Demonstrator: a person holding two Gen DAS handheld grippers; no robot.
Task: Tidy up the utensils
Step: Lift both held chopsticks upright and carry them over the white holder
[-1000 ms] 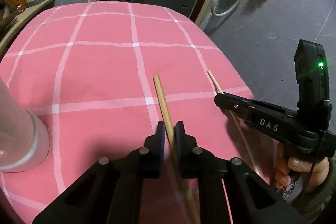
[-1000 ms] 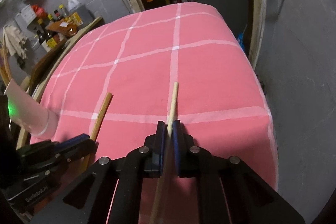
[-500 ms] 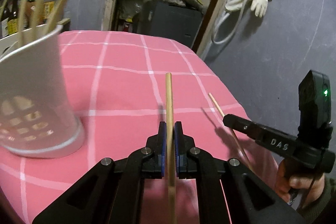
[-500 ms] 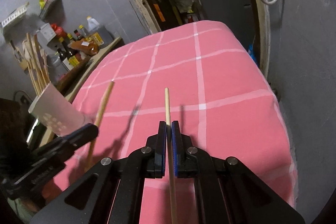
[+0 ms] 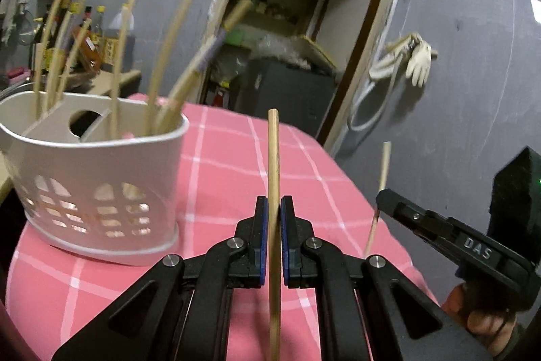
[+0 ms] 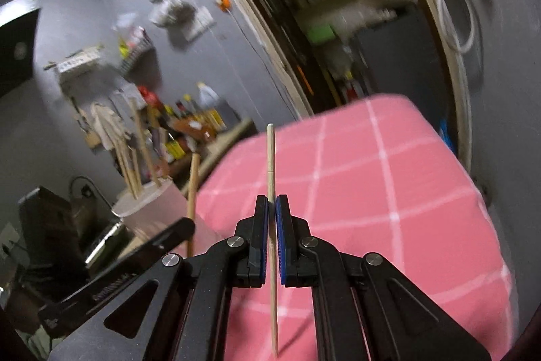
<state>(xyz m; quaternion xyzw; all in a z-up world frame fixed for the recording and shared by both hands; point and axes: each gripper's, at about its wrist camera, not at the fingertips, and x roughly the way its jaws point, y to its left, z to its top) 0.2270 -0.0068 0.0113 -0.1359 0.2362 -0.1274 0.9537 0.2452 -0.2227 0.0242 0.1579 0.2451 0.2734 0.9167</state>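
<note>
My left gripper [image 5: 274, 208] is shut on a thick wooden stick [image 5: 273, 158] and holds it upright above the pink checked cloth [image 5: 236, 164]. A white perforated utensil holder [image 5: 94, 188] with several wooden sticks stands to its left. My right gripper [image 6: 272, 208] is shut on a thin pale chopstick [image 6: 270, 158], also held upright; this gripper shows in the left wrist view [image 5: 389, 202] at the right with its chopstick [image 5: 383, 164]. In the right wrist view the holder [image 6: 148, 202] and the left stick [image 6: 193, 181] are at the left.
The table's right edge drops to a grey floor [image 6: 507, 124]. A doorway with a dark cabinet [image 5: 290, 90] lies behind the table. Bottles [image 6: 189, 120] stand on a side counter at the left. A hose and gloves [image 5: 412, 60] hang on the wall.
Both grippers have lifted their sticks off the cloth and tilted them upright. The left gripper has come closer to the white holder, which now shows fully.
</note>
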